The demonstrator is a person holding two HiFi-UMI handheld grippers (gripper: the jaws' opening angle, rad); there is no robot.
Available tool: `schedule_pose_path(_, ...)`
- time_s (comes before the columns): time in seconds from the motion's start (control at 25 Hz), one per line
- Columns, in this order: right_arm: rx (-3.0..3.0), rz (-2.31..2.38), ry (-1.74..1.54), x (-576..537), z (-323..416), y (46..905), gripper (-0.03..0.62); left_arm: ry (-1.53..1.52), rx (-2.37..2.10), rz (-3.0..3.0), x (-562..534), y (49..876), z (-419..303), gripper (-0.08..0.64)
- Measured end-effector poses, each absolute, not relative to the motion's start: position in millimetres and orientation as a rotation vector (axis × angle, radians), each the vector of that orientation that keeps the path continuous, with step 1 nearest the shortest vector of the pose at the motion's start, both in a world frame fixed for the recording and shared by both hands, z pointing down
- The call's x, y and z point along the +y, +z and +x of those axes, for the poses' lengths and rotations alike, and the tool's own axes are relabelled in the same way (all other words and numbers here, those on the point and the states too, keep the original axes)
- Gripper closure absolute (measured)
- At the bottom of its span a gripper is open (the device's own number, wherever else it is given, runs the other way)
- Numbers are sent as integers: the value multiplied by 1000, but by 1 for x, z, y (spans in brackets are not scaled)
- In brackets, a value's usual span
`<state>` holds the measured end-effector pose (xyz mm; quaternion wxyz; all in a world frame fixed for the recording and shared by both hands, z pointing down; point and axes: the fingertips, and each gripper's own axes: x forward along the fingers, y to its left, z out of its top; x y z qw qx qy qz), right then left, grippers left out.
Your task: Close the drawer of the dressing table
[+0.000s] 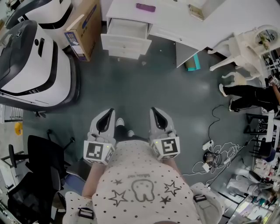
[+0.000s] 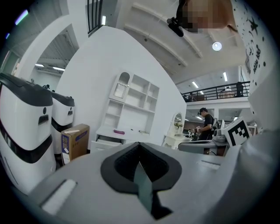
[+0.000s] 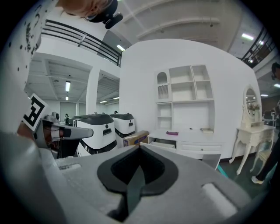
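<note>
Two closed grippers, drawer open across the floor

Two large white machines (image 1: pixel 35 65) fill the left of the head view, standing on the grey floor (image 1: pixel 144 83). Across that floor, at the top of the view, is the white dressing table (image 1: pixel 175 15), its top drawer (image 1: pixel 127 29) pulled out toward the person. A cardboard box (image 1: pixel 83 26) stands just left of the drawer. Low in the view, well apart from the table, the person holds both grippers side by side, pointing toward it. The left gripper (image 1: pixel 105 118) has its jaws pressed together with nothing between them, and the right gripper (image 1: pixel 157 117) is the same. A small purple object (image 1: pixel 145 7) lies on the tabletop
</note>
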<state>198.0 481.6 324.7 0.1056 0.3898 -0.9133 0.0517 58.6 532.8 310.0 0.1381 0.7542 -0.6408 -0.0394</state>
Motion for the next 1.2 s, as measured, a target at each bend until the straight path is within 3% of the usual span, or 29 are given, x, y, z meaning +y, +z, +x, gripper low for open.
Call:
schedule_pose_path(0.56, -2710, 1160, 198, 454, 156, 328, 589, -140, -1928, 2114, 510, 306, 3, 565)
schedule_pose_path(1.2, -2727, 1127, 209, 407, 153, 331, 589, -133, -1949, 2083, 467, 308, 2, 565)
